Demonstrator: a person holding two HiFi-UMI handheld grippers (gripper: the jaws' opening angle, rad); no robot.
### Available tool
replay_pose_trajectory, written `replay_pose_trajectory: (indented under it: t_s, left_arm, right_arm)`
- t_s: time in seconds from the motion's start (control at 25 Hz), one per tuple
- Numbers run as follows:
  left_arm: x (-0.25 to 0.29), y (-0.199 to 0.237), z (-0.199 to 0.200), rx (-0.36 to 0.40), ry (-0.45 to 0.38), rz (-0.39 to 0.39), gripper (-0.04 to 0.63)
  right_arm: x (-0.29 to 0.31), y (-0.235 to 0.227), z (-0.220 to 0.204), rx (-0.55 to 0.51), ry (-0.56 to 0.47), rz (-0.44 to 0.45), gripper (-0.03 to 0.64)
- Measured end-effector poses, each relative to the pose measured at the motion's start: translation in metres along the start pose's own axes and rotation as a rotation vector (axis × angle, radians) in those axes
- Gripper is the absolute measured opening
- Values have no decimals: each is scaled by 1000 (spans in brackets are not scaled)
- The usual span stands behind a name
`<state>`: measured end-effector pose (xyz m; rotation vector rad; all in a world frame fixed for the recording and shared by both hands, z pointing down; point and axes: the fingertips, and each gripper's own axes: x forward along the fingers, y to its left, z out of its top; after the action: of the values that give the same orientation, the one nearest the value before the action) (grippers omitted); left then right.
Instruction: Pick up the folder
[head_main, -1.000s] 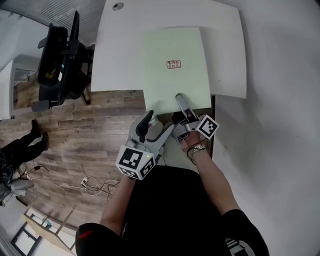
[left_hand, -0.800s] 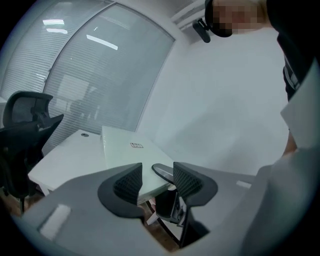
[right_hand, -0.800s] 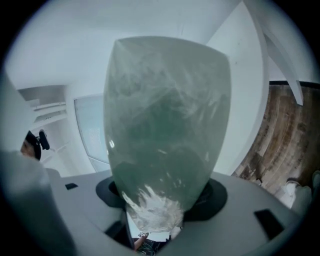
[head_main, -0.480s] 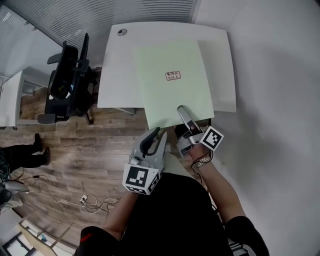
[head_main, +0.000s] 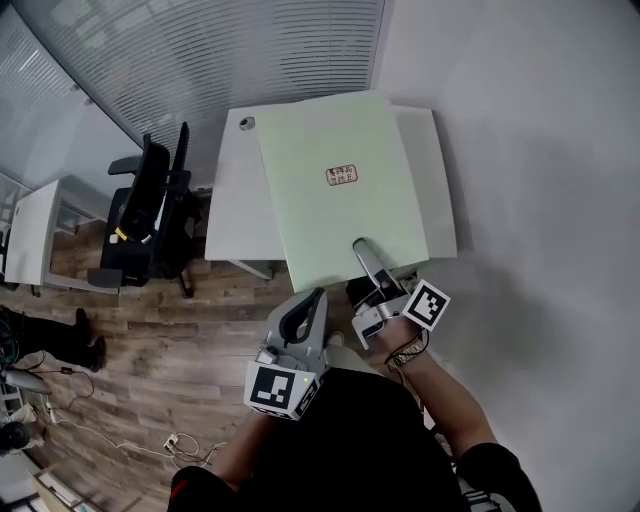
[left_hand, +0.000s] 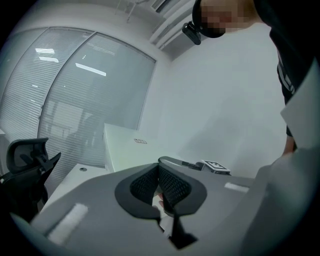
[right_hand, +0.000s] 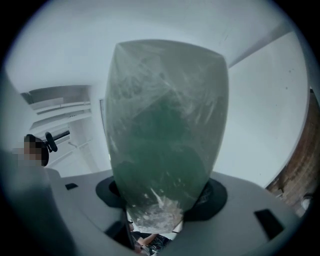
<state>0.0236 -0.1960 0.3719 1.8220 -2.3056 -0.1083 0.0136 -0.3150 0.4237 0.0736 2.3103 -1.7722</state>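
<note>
The pale green folder (head_main: 340, 185) with a small red stamp label is lifted above the white desk (head_main: 228, 210), and my right gripper (head_main: 360, 248) is shut on its near edge, one finger lying on top. In the right gripper view the translucent green folder (right_hand: 165, 125) fills the space between the jaws. My left gripper (head_main: 317, 294) hangs below and to the left of that edge, clear of the folder. Its jaws have just closed and nothing is between them. From the left gripper (left_hand: 161, 172) view the folder (left_hand: 130, 152) rises ahead.
A black office chair (head_main: 150, 215) stands left of the desk on the wood floor. A person's legs (head_main: 50, 335) and loose cables (head_main: 175, 440) are at the far left. A white wall runs along the right, with glass and blinds behind the desk.
The right gripper has risen with the folder, which has come up off the desk. The left gripper has risen too, and its jaws went from wide open to shut.
</note>
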Motion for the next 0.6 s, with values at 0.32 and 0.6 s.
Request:
replay_pose_trajectory:
  t_s: [0.32, 0.6]
  left_arm:
    - [-26, -23, 73, 69, -88, -36, 6]
    - [-41, -28, 91, 57, -111, -35, 6]
  right_arm:
    - [-10, 83, 8, -73, -59, 14, 284]
    - [-40, 124, 4, -84, -171, 27, 284]
